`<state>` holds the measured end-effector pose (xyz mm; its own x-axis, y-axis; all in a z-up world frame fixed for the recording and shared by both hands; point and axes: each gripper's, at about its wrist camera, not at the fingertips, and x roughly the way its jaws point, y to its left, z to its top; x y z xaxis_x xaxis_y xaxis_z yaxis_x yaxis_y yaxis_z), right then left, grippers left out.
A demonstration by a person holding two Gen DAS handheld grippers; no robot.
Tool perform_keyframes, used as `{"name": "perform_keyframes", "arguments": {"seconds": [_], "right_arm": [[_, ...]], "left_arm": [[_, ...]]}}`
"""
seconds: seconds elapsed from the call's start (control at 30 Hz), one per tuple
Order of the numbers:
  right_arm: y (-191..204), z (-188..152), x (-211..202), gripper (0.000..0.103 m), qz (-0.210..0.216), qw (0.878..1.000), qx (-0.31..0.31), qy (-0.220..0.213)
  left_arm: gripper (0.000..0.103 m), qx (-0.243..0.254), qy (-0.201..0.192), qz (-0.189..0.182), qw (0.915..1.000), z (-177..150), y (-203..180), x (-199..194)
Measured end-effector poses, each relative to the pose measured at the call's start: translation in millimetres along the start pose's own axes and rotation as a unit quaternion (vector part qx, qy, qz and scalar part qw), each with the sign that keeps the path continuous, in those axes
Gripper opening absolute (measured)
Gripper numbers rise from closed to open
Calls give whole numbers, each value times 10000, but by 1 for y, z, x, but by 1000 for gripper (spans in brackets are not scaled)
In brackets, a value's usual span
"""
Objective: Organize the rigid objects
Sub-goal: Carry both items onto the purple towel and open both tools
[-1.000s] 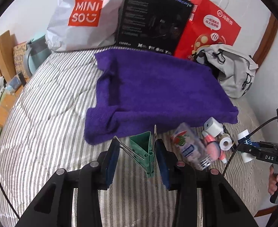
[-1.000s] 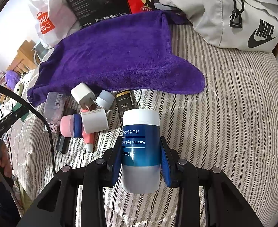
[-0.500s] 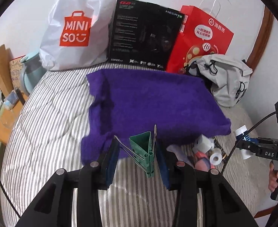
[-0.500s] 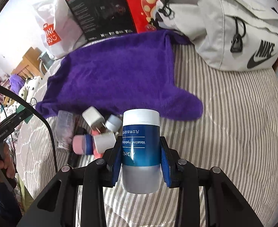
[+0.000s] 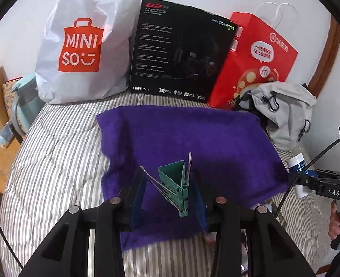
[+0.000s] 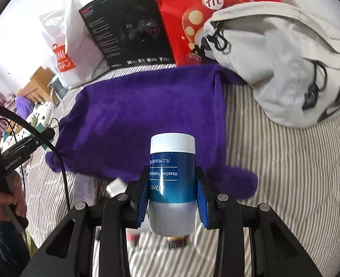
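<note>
My left claw [image 5: 167,194] clamps green binder clip [image 5: 175,184], raised over purple towel [image 5: 181,143]. My right claw [image 6: 172,194] grips blue-white jar [image 6: 172,175] above towel's near edge. Both moved forward since earlier; small-item pile now mostly hidden, blurred beneath claws. Striped bed [image 5: 61,157] below.

Both wrist views close above bed, facing headboard-side bags, sharing purple towel [image 5: 183,138]

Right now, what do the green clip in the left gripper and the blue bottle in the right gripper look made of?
Green clip: painted sheet metal, matte, with bare silvery wire handles. Blue bottle: probably plastic, with a glossy label showing a glare streak and a matte white cap.
</note>
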<state>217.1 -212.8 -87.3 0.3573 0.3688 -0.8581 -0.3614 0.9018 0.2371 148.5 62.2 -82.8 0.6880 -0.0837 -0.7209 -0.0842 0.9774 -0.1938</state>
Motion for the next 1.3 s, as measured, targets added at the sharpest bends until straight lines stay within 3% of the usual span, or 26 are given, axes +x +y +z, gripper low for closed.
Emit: {"name": "perform_keyframes", "arguments": {"seconds": [0.5, 0.93, 1.1, 1.3], "right_arm": [[-12, 69, 83, 36, -259, 9995, -31, 196], [-4, 69, 102, 37, -458, 9981, -315, 277], [3, 72, 102, 50, -413, 9976, -433, 360], [5, 66, 98, 54, -451, 9969, -418, 493]], "left_arm": [[37, -109, 289, 183, 9994, 25, 24, 74], [38, 506, 369, 658, 9959, 16, 12, 93], [38, 626, 427, 703, 9946, 13, 7, 96], [40, 770, 523, 776, 9926, 5, 4, 95]]}}
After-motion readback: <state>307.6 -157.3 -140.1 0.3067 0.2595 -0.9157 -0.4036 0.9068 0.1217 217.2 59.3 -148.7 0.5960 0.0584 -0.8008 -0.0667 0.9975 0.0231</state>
